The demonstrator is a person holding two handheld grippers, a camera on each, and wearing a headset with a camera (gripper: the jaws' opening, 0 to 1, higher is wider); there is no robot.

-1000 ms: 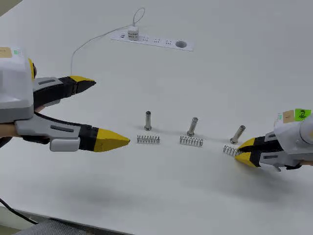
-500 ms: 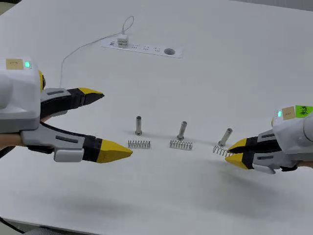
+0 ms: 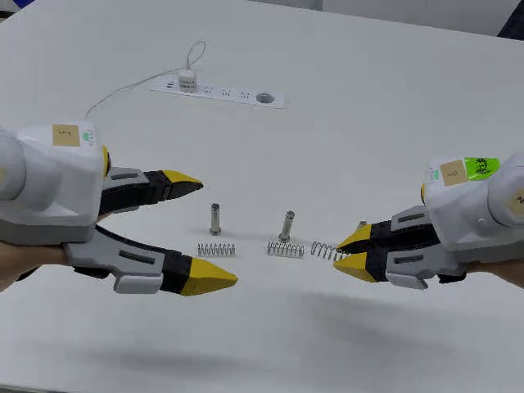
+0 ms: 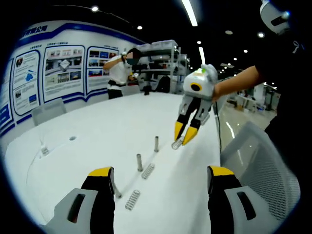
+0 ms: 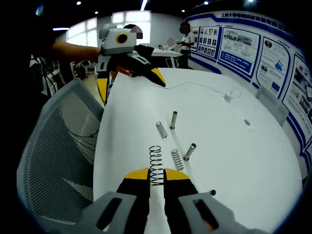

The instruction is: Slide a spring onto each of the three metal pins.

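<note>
On table [image 3: 368, 106]: bare room around pins [image 3: 288, 223].
Edge: mesh chair [image 5: 58, 146], I think.
Right gripper [image 3: 350, 250]: pinches spring [image 3: 326, 250].
Left gripper [image 3: 218, 232]: gaping, unladen.

Lots of room, only crowded along the pin row

Bare surface [image 3: 344, 139] in front and behind; power strip [image 3: 221, 92] and cable [image 3: 135, 80] sit well away at the far side. Left pin [image 3: 215, 219] and middle pin [image 3: 287, 225] stand upright with a gap between, left spring [image 3: 216, 249] and middle spring [image 3: 285, 250] lying just in front. Left gripper [image 3: 218, 232], jaws spread wide, blocks the left end; right gripper [image 3: 337, 254], pinching a third spring [image 3: 326, 250], blocks the right.
</note>
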